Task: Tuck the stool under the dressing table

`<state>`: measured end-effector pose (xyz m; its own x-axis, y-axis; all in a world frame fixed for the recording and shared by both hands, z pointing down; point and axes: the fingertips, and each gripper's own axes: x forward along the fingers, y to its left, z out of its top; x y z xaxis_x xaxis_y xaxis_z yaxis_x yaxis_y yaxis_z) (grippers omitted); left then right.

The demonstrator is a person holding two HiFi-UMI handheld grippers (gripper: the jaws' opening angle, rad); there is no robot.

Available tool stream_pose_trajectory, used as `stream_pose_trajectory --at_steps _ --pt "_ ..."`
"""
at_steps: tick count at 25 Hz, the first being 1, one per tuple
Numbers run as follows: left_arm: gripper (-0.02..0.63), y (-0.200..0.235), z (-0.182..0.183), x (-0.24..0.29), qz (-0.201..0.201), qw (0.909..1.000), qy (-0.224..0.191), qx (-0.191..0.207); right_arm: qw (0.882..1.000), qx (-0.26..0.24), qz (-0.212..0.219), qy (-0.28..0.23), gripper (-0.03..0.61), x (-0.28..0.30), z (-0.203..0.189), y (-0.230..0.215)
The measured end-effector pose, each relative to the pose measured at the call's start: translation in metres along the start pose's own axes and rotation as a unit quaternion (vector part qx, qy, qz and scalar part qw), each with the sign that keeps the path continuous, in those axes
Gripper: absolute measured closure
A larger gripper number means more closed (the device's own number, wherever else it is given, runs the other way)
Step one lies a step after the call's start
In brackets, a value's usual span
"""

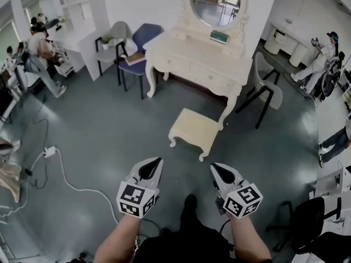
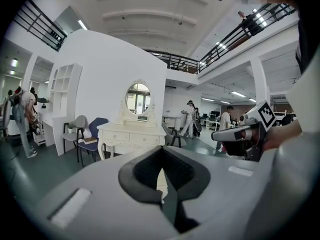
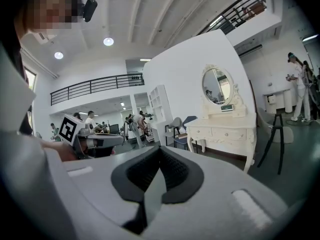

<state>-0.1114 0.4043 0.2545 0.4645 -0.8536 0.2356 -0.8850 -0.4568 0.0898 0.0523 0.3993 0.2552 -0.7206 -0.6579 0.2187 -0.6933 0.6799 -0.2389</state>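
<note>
The cream stool stands on the grey floor just in front of the cream dressing table, outside its knee space and near its right front leg. My left gripper and right gripper hover side by side short of the stool, not touching it. Both are shut with nothing between the jaws. In the left gripper view the dressing table with its oval mirror stands ahead beyond the left gripper. The right gripper view shows the table to the right of the right gripper.
A blue chair and a grey chair stand left of the table, and a black-legged chair to its right. White cables trail over the floor at the left. People stand at both sides of the room.
</note>
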Motion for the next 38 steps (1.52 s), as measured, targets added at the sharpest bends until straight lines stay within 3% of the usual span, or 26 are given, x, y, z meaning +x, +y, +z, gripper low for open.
stream_pose_trajectory --at_steps 9,16,26,31,38 --pt "0.597 0.023 0.018 0.095 0.018 0.9995 0.025 -0.003 0.999 0.013 0.028 0.018 0.574 0.056 0.020 -0.083" --pt "0.597 0.019 0.038 0.143 0.022 0.9994 0.027 0.002 0.999 0.021 0.031 0.006 0.574 0.066 0.043 -0.137" --pt "0.597 0.036 0.060 0.185 0.006 0.9998 0.018 0.011 0.999 0.030 0.022 0.005 0.572 0.092 0.052 -0.165" --pt "0.597 0.070 0.058 0.222 -0.008 0.9998 0.017 -0.002 0.999 0.026 0.011 0.021 0.540 0.130 0.053 -0.184" --pt "0.597 0.153 0.070 0.285 -0.034 0.9991 0.023 -0.010 0.999 0.034 -0.010 0.035 0.522 0.222 0.075 -0.217"
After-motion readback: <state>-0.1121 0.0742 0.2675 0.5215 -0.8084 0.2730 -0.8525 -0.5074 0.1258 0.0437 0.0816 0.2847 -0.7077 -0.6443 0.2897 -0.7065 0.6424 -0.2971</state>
